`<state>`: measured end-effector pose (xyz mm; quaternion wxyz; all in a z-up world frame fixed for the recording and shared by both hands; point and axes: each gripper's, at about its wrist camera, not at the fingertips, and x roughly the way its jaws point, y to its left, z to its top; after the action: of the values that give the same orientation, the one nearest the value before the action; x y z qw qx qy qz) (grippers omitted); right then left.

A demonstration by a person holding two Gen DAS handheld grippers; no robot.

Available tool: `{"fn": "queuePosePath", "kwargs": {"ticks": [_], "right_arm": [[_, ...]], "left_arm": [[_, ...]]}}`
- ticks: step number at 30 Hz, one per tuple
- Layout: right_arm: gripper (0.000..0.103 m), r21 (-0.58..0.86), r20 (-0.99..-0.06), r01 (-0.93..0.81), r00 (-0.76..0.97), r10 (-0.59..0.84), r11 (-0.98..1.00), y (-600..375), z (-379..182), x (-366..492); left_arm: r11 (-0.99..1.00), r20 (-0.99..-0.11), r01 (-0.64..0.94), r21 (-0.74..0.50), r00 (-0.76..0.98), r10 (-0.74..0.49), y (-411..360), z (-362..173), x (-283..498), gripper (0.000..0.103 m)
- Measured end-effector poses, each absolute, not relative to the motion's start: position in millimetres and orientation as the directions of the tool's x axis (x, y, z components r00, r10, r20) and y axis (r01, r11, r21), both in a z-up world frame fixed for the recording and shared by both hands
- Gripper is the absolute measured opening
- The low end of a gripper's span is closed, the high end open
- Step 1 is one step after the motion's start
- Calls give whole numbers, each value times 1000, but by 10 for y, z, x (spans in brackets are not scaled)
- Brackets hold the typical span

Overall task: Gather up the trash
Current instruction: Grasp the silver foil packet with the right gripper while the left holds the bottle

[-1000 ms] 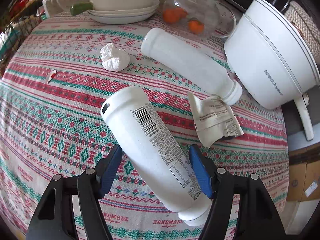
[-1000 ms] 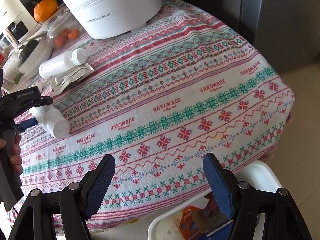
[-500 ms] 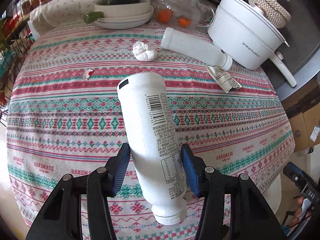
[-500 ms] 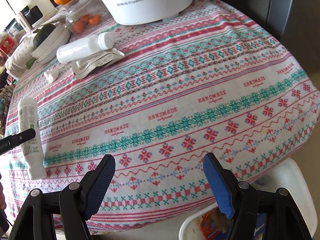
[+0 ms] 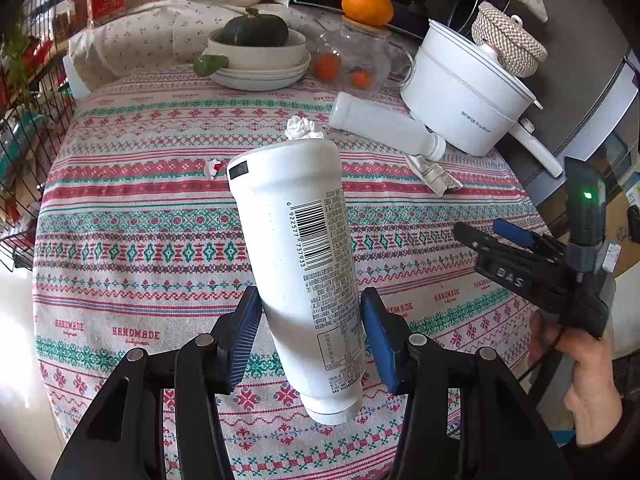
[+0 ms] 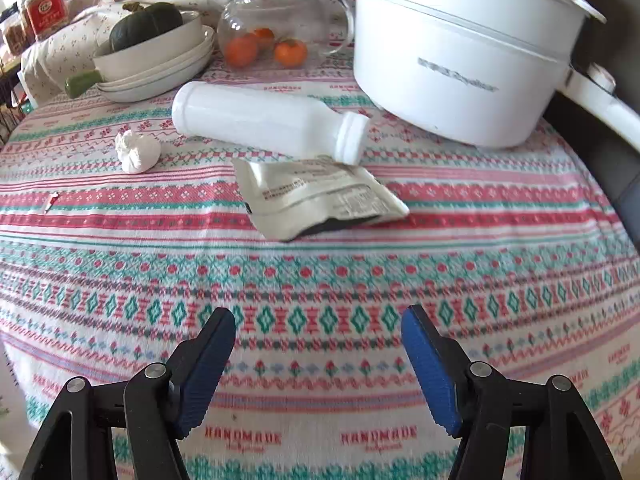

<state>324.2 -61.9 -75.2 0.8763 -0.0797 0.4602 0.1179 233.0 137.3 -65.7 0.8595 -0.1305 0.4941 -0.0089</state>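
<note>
left tool (image 5: 310,340) grips labelled bottle (image 5: 304,264), lifted | right tool (image 6: 318,356) open, empty | left on worktop (image 6: 320,280): 1 bottle (image 6: 264,120), pouch (image 6: 316,196), tissue wad (image 6: 136,152), scrap (image 5: 211,168)

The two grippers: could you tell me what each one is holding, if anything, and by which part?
The left gripper holds the barcoded white bottle by its lower body, just above the cap end. The right gripper is open and holds nothing.

The tablecloth (image 6: 320,280) runs in red, teal and white bands — diamonds and flowers. A white bottle (image 5: 298,264) with a black barcode fills the frame's centre; a white pot (image 6: 460,60) at upper right — blue pads (image 6: 204,372) below.
</note>
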Motion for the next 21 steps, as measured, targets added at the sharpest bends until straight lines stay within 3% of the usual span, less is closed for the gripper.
{"fn": "queuePosePath", "kwargs": {"ticks": [6, 9, 12, 14, 15, 17, 21], "right_arm": [[71, -247, -781, -322, 624, 9, 914, -217, -910, 3511], [65, -344, -757, -349, 652, -38, 872, -79, -978, 3590], [48, -378, -752, -358, 657, -57, 854, -38, -1030, 3661], [29, -383, -756, -350, 650, -73, 855, -54, -1050, 3712], [27, -382, -760, -349, 645, -76, 856, -66, -1056, 3737], [11, -379, -764, -347, 641, -78, 858, -98, -1040, 3756], [7, -373, -754, -349, 654, -62, 859, -155, -873, 3672]], "left_arm": [[959, -844, -106, -262, 508, -174, 1419, -666, 2376, 53], [958, -842, -106, -268, 508, -180, 1433, -664, 2385, 53], [955, -843, -111, -274, 506, -183, 1456, -672, 2394, 53], [955, -843, -112, -276, 505, -184, 1461, -670, 2399, 53], [955, -844, -112, -275, 505, -184, 1458, -666, 2399, 53], [957, -844, -109, -271, 506, -181, 1445, -657, 2396, 53], [958, -840, -98, -268, 511, -182, 1419, -627, 2366, 53]]}}
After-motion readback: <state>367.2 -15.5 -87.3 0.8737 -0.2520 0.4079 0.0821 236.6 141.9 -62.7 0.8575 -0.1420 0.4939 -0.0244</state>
